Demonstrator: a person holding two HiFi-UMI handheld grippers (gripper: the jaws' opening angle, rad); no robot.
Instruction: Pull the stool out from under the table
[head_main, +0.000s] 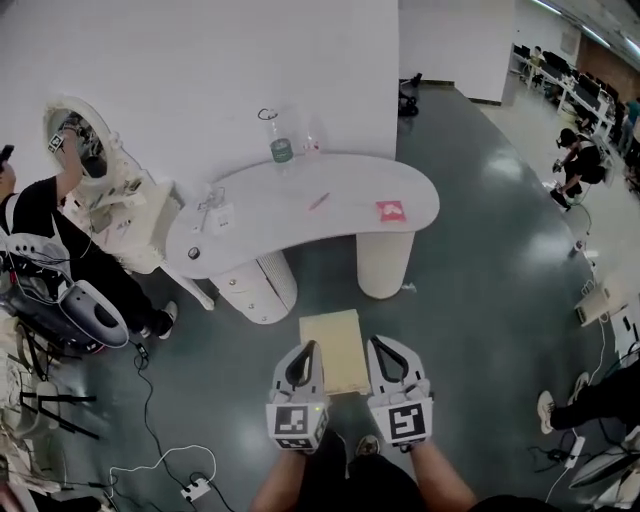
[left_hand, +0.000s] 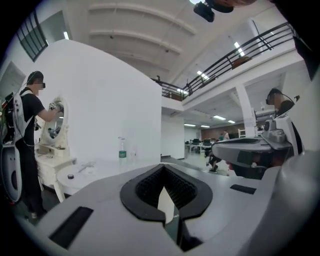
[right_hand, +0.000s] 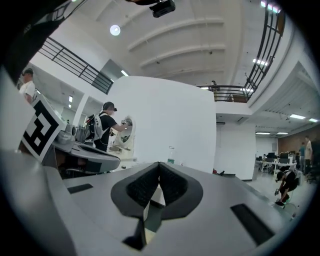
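Observation:
The stool (head_main: 335, 338), a beige square seat, stands on the dark floor just in front of the white curved table (head_main: 300, 200), out from beneath its top. In the head view both grippers are held side by side above the stool's near edge. My left gripper (head_main: 310, 346) is shut with nothing in it, and its black pads meet in the left gripper view (left_hand: 161, 169). My right gripper (head_main: 374, 343) is also shut and empty, jaws closed together in the right gripper view (right_hand: 159, 165). Both point level toward the table; neither touches the stool.
On the table stand a pump bottle (head_main: 281, 148), a pink item (head_main: 391, 210) and small bits. A person (head_main: 50, 230) works at a white mirror stand (head_main: 110, 195) to the left. Cables and a power strip (head_main: 196, 488) lie on the floor at bottom left. More people are at far right.

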